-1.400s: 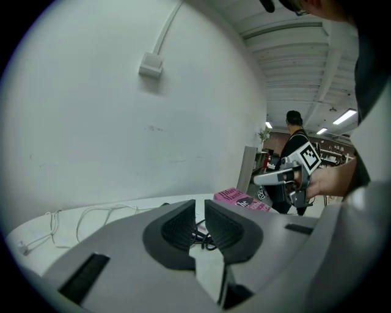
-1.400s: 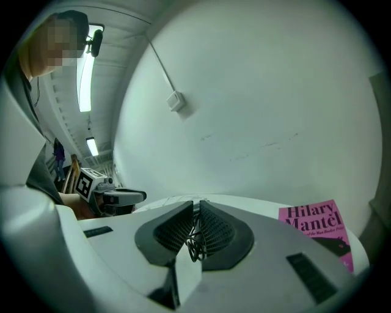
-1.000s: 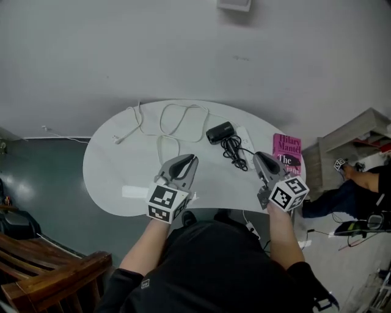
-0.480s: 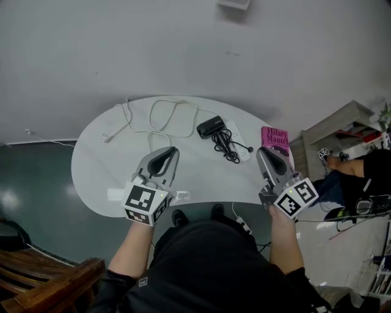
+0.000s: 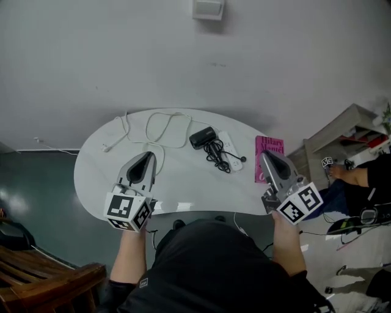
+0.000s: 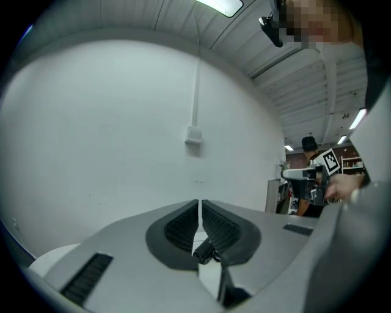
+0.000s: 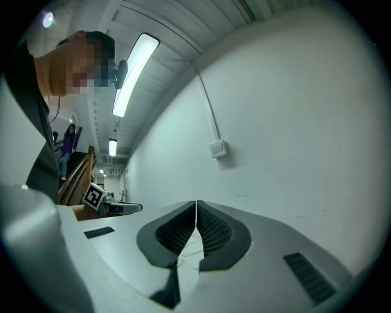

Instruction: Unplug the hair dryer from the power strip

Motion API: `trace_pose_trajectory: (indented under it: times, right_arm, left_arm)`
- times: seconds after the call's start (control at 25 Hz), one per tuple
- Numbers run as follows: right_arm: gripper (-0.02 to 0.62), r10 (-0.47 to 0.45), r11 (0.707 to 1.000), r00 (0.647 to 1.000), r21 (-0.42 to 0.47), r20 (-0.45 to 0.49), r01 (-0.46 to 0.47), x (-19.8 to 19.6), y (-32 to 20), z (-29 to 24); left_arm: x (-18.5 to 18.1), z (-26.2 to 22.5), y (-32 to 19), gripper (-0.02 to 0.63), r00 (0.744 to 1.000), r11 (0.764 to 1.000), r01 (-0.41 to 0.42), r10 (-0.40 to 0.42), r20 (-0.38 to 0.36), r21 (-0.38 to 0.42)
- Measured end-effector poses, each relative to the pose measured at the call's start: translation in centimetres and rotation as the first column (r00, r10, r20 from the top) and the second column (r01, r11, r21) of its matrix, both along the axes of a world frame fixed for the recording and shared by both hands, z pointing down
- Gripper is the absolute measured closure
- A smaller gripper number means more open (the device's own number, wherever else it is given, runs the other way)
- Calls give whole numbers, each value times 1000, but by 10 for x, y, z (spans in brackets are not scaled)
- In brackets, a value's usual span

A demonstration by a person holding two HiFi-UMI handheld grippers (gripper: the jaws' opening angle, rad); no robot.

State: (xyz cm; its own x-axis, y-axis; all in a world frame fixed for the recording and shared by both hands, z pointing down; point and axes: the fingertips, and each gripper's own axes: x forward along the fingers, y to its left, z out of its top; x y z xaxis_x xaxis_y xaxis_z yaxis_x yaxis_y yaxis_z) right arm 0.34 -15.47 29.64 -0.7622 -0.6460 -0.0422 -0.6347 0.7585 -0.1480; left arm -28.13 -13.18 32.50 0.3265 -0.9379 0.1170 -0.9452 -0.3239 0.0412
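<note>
A black hair dryer (image 5: 202, 137) lies on the white oval table (image 5: 183, 177), its black cord (image 5: 216, 154) bunched beside a white power strip (image 5: 227, 150). The strip's white cable (image 5: 160, 127) loops across the table's far left. My left gripper (image 5: 146, 160) hovers over the table's near left, jaws shut and empty; through the gap below its jaws the dryer (image 6: 204, 250) shows in the left gripper view. My right gripper (image 5: 269, 158) is held over the table's right end, near a book, also shut with nothing in it.
A pink book (image 5: 269, 158) lies at the table's right end. A wall switch box (image 5: 208, 9) is mounted above. Shelving (image 5: 342, 137) and another person (image 5: 360, 177) are at the right; a wooden bench (image 5: 36, 275) is at lower left.
The view has shifted: the table and its things sit lower and further right in the picture. Both grippers have drawn back toward the near edge, the left one further left. Both stayed shut.
</note>
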Motion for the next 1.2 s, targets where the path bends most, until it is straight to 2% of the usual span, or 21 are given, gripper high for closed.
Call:
trace_pose_trajectory:
  times: [0.08, 0.2, 0.48, 0.72, 0.92, 1.2]
  right_arm:
    - [560, -1, 1000, 1000, -2, 1, 1, 9, -1, 6]
    - [561, -30, 999, 998, -20, 52, 31, 16, -8, 13]
    - [561, -94, 994, 994, -46, 57, 96, 5, -10, 31]
    - [561, -74, 996, 996, -39, 50, 76, 6, -22, 31]
    - [561, -40, 999, 999, -9, 27, 41, 7, -29, 28]
    - [562, -2, 999, 999, -37, 36, 3, 11, -35, 36]
  left_arm:
    - [0, -1, -3, 578, 1000, 1000, 26, -26, 9, 1]
    - [2, -1, -15, 578, 998, 998, 60, -60, 15, -3]
    - [24, 5, -16, 578, 999, 999, 48, -47, 23, -26]
    - [24, 15, -22, 578, 998, 997, 63, -62, 9, -50]
    - [38, 13, -26, 578, 999, 999, 27, -27, 19, -38]
    - [44, 13, -30, 578, 999, 1000, 5, -4, 33, -31]
